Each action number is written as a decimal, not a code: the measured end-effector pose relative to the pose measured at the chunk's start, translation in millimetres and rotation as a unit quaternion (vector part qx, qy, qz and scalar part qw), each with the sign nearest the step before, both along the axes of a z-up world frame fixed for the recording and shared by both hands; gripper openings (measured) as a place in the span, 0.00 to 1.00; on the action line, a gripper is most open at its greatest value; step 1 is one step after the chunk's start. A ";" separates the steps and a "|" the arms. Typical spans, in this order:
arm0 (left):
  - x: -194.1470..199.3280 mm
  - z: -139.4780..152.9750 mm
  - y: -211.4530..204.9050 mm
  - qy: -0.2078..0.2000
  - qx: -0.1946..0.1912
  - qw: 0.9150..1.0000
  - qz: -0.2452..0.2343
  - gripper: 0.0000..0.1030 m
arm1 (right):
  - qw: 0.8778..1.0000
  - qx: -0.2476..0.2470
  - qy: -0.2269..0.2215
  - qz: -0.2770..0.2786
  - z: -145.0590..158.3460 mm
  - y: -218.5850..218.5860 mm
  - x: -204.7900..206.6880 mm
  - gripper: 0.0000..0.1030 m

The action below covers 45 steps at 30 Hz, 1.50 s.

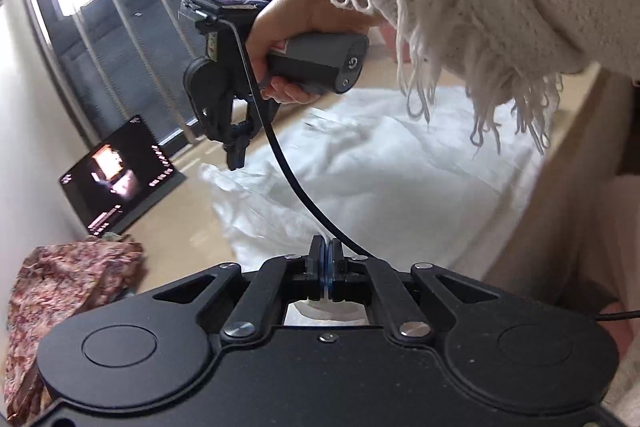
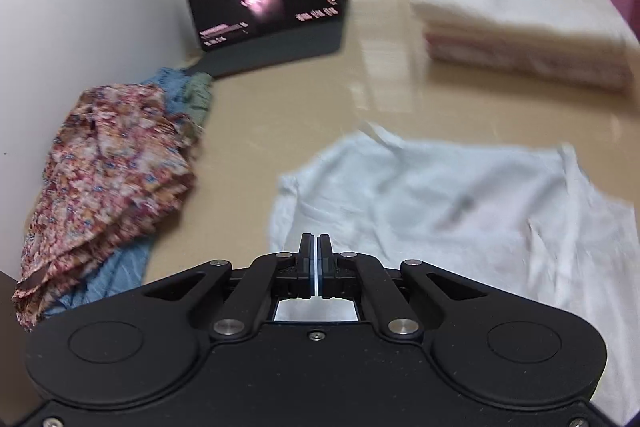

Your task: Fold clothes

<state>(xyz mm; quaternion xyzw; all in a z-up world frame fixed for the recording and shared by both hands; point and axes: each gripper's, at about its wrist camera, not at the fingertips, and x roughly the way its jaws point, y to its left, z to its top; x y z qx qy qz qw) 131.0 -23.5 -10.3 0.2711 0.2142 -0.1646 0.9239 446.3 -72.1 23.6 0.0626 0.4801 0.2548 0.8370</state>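
Left wrist view: left gripper [image 1: 325,259] pinched closed, nothing visibly between the fingers; white garment [image 1: 380,179] spread rumpled at 12 o'clock; right gripper [image 1: 237,157] hanging closed at 11.

Right wrist view: same garment [image 2: 460,211] flat at 1 o'clock, folded stack [image 2: 520,31] beyond, floral pile [image 2: 108,171] at 9 seemingly awaiting folding.
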 end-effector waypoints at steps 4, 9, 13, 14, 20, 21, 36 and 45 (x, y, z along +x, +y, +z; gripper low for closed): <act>4.5 -8.6 -4.7 0.014 0.016 1.000 -0.012 0.02 | 0.999 0.036 -0.014 -0.010 -3.2 -11.7 -5.6 0.18; 9.4 -19.5 -8.0 0.030 0.036 0.998 -0.030 0.02 | 0.998 -0.003 -0.050 0.026 -7.7 4.9 -10.9 0.25; 9.2 -23.6 -9.5 0.036 0.041 0.998 -0.037 0.02 | 0.993 -0.057 -0.078 0.063 -14.3 24.0 -14.1 0.25; 9.8 -23.3 -8.3 0.040 0.035 0.998 -0.037 0.02 | 0.991 -0.070 -0.085 0.073 -16.0 28.8 -14.9 0.25; 6.8 -23.0 -2.8 0.048 0.024 0.998 -0.041 0.02 | 0.972 -0.149 -0.127 0.127 -26.0 57.4 -19.7 0.21; 6.7 -23.5 -2.1 0.047 0.025 0.998 -0.041 0.02 | 0.974 -0.142 -0.130 0.123 -29.1 54.6 -17.5 0.21; -29.6 -15.2 54.6 -0.008 -0.112 0.994 -0.011 0.62 | 0.981 -0.085 -0.127 0.119 -36.3 34.8 -15.7 0.24; 6.8 9.9 81.8 -0.017 -0.230 0.972 0.034 0.54 | 0.984 -0.073 -0.102 0.125 -34.4 30.7 -9.0 0.24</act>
